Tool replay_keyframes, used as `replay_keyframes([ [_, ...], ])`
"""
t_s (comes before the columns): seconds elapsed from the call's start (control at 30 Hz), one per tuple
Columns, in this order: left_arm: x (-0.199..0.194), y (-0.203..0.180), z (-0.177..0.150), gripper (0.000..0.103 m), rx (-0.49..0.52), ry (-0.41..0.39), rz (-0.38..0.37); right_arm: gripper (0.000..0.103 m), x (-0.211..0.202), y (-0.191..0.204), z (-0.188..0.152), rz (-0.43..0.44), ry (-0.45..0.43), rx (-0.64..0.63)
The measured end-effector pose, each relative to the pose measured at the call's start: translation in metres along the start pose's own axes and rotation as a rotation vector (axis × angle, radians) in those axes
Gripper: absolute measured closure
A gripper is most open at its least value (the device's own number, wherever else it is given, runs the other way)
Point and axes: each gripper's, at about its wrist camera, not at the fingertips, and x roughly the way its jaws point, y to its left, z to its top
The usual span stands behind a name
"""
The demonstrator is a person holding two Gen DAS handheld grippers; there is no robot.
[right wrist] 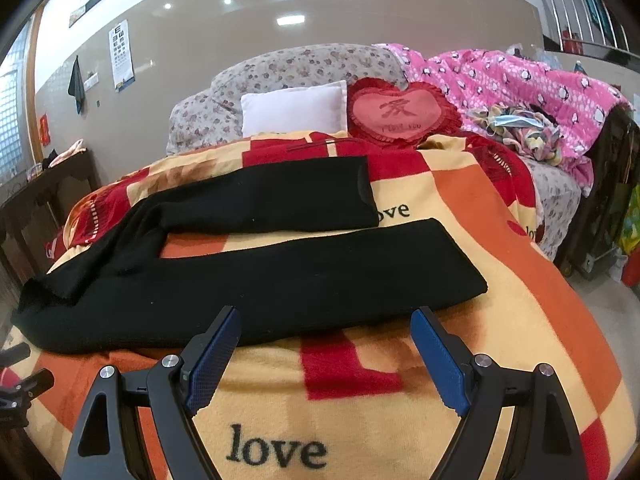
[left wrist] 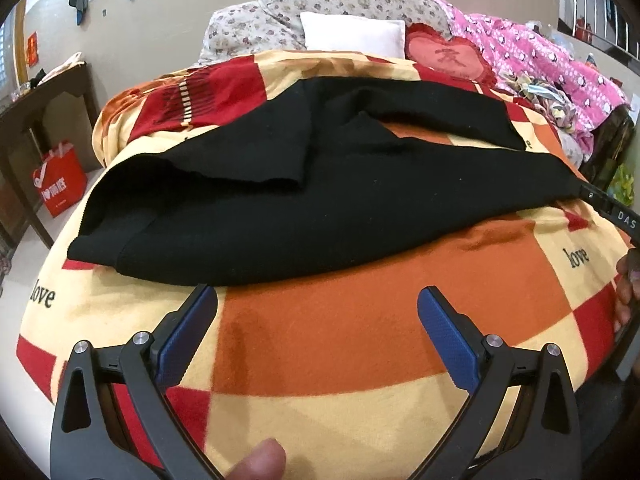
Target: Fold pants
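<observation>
A bed (right wrist: 520,264) is carrying everything, and a checkered blanket (right wrist: 360,400) in orange, red and cream, printed with "love", is covering it. Black pants (right wrist: 280,280) are lying flat on the blanket, their 2 legs spreading apart. At the head a white pillow (right wrist: 294,108) and a red heart cushion (right wrist: 400,114) are resting side by side, with a pink quilt (right wrist: 520,80) bunching along the far edge.

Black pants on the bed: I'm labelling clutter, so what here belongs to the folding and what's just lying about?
Belongs to the job:
black pants
left gripper, open
right gripper, open

Just lying about:
white pillow
heart cushion
pink quilt
red bag
</observation>
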Motion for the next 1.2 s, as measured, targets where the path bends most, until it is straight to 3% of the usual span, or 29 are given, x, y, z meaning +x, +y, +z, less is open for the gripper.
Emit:
replay_keyframes([
  [0.17, -0.004, 0.013, 0.001, 0.002, -0.048, -0.007, -0.040, 0.018, -0.001, 0.001, 0.000, 0.001, -0.001, -0.006],
  [0.4, -0.007, 0.026, 0.004, 0.002, -0.098, -0.030, -0.029, 0.018, 0.000, 0.001, 0.000, 0.003, -0.001, -0.006],
  [0.53, -0.002, 0.035, 0.006, 0.002, -0.142, 0.002, -0.030, 0.018, 0.000, 0.001, 0.000, 0.002, -0.001, -0.007],
  [0.67, -0.001, 0.035, 0.008, 0.002, -0.141, 0.010, 0.015, 0.018, 0.000, 0.001, 0.000, 0.000, -0.001, -0.006],
  [1.2, 0.002, 0.042, 0.008, 0.002, -0.144, 0.023, 0.041, 0.018, 0.001, 0.001, 0.000, -0.002, 0.003, -0.005],
])
